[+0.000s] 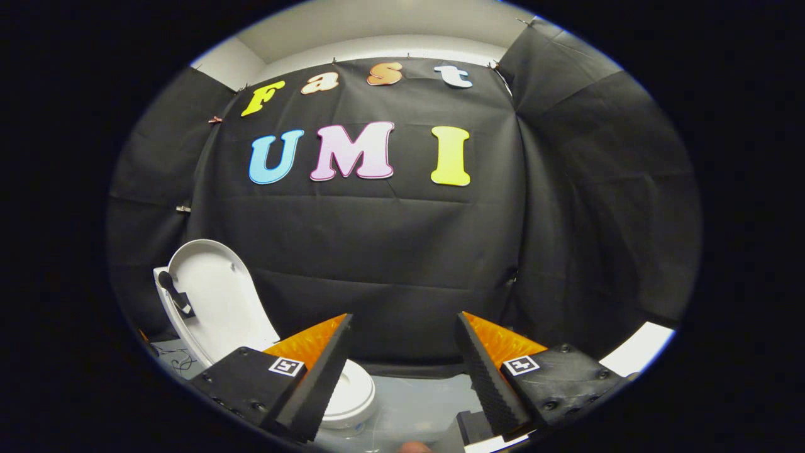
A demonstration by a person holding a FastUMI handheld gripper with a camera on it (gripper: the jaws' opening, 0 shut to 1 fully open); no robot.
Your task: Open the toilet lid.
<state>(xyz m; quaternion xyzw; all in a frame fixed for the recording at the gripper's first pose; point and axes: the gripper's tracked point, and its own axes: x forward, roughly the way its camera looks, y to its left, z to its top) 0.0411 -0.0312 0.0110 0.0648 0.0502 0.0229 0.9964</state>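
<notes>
- Gripper view: gripper point(402, 368) has its fingers spread wide apart, nothing between them, nothing touched by either pad.
- Toilet lid point(214, 302) stands raised, tilted back past upright, its pale underside facing the camera; it sits beyond and to the left of the left finger.
- Toilet seat point(352, 393) lies flat below the lid, partly hidden behind the left finger; only a curved white stretch of it shows.
- A dark fitting point(175, 296) sits on the lid's left edge, likely a hinge or damper part; too small to tell which.
- Judgement: lid already up, so the task looks done; the fingers are probably held open and clear because there is nothing left to grip.
- Gripper sits well apart from the lid, aimed at the black cloth wall point(402, 251) rather than at the toilet, which reads as a backed-off pose.
- Grey floor point(421, 402) shows between the fingers; loose wires point(179, 360) lie on it left of the toilet base.
</notes>
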